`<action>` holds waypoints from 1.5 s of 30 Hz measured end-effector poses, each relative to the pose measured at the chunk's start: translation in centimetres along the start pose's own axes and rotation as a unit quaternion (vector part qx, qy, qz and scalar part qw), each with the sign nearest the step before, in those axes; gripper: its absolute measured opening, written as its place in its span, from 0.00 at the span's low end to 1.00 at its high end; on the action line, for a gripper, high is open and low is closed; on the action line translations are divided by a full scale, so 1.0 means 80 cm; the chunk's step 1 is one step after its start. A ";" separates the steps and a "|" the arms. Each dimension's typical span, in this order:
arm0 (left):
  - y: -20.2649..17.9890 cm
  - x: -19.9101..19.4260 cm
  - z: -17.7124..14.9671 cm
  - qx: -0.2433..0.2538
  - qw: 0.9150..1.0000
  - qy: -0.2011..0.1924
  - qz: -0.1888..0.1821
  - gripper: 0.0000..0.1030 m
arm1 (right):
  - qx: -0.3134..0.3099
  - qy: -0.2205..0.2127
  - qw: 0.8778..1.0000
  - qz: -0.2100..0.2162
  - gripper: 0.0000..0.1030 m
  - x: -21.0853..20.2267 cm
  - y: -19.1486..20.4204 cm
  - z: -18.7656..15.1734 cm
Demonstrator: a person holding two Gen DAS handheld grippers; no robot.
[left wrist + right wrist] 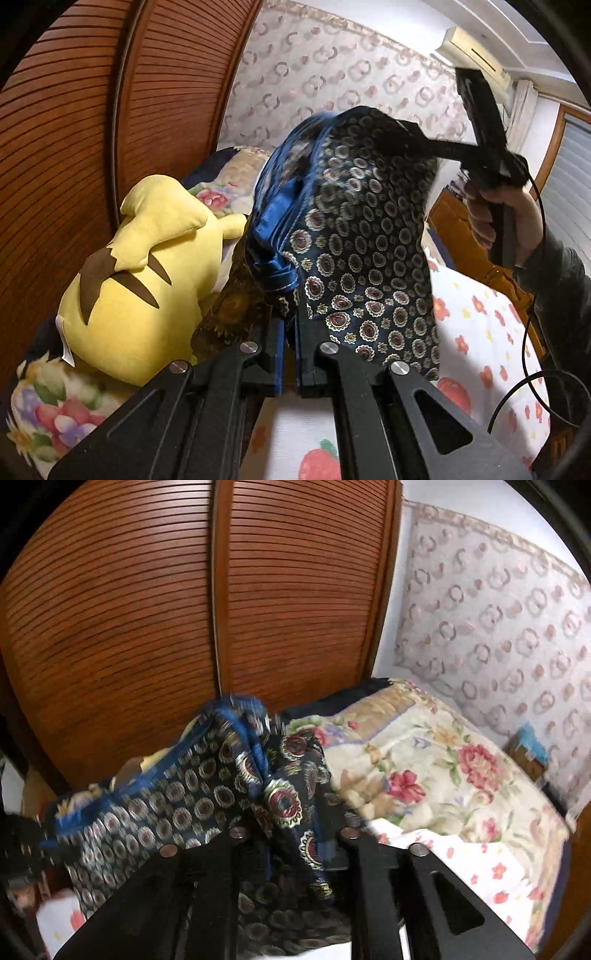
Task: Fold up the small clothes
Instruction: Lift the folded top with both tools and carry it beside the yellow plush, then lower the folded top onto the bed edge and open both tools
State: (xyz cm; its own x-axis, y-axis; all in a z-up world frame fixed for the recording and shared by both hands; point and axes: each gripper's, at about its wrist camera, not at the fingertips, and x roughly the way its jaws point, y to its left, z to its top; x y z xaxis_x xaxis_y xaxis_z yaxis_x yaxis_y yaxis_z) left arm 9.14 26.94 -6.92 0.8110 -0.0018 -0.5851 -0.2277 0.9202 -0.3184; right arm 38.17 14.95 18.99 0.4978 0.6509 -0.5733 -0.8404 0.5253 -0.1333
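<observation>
The left tongs [290, 354], angled downward, are pinched tight on the hem of the patterned blue garment [354, 229], held up over the bed [480, 332]. The right tongs [295, 849], gripped by a raised hand [506, 218], stand partly open with cloth draped between them, pads apparently not pressing

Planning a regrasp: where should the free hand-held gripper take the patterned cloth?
Grip the shiny blue hem band on the patterned cloth, coming from the yellow plush side. The band hangs as a thick exposed edge facing that way; the rest drapes loose.
</observation>
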 end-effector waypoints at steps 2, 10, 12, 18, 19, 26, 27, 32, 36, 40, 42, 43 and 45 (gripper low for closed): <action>0.000 0.001 -0.002 -0.002 1.000 0.005 0.004 0.05 | 0.023 -0.006 1.000 -0.006 0.39 0.012 0.002 0.001; -0.005 0.000 -0.002 0.005 1.000 0.012 0.014 0.05 | 0.031 -0.048 0.996 -0.073 0.54 -0.010 0.004 -0.014; -0.004 0.001 -0.002 0.004 1.000 0.013 0.016 0.05 | 0.042 -0.054 0.994 -0.080 0.57 -0.013 -0.001 -0.013; -0.010 0.000 -0.001 0.030 0.999 0.011 0.038 0.12 | 0.034 -0.042 0.998 -0.046 0.57 -0.025 0.022 -0.041; -0.013 -0.001 -0.001 0.044 0.998 0.007 0.047 0.23 | 0.037 -0.037 0.998 -0.034 0.57 -0.023 0.022 -0.050; -0.027 -0.018 0.002 0.079 0.995 -0.019 0.053 0.80 | 0.070 0.013 0.997 -0.013 0.57 0.038 0.021 -0.100; -0.030 -0.020 0.003 0.082 0.995 -0.021 0.051 0.81 | 0.069 0.016 0.997 -0.020 0.57 0.046 0.022 -0.101; -0.053 -0.036 0.010 0.104 0.992 -0.040 0.054 0.81 | 0.087 0.003 0.996 -0.021 0.57 0.021 0.025 -0.102; -0.074 -0.045 0.011 0.115 0.991 -0.054 0.046 0.81 | 0.104 -0.025 0.994 -0.028 0.57 -0.040 0.024 -0.118; -0.103 -0.050 0.009 0.132 0.989 -0.061 0.032 0.81 | 0.114 -0.042 0.992 -0.045 0.57 -0.105 0.033 -0.155; -0.118 -0.052 0.006 0.142 0.988 -0.064 0.025 0.81 | 0.119 -0.048 0.990 -0.059 0.60 -0.135 0.042 -0.175; -0.127 -0.052 0.004 0.146 0.987 -0.065 0.019 0.81 | 0.123 -0.049 0.989 -0.065 0.62 -0.153 0.045 -0.183; -0.145 -0.055 0.000 0.153 0.986 -0.066 0.009 0.81 | 0.131 -0.056 0.987 -0.074 0.65 -0.181 0.053 -0.200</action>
State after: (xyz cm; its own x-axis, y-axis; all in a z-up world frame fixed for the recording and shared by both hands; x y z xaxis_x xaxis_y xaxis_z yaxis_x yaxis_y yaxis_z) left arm 8.20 16.30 -0.69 0.8758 0.0483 -0.4802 -0.0859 0.9947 -0.0565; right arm 23.95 -1.06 13.78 0.6432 0.6058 -0.4683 -0.6806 0.7326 0.0130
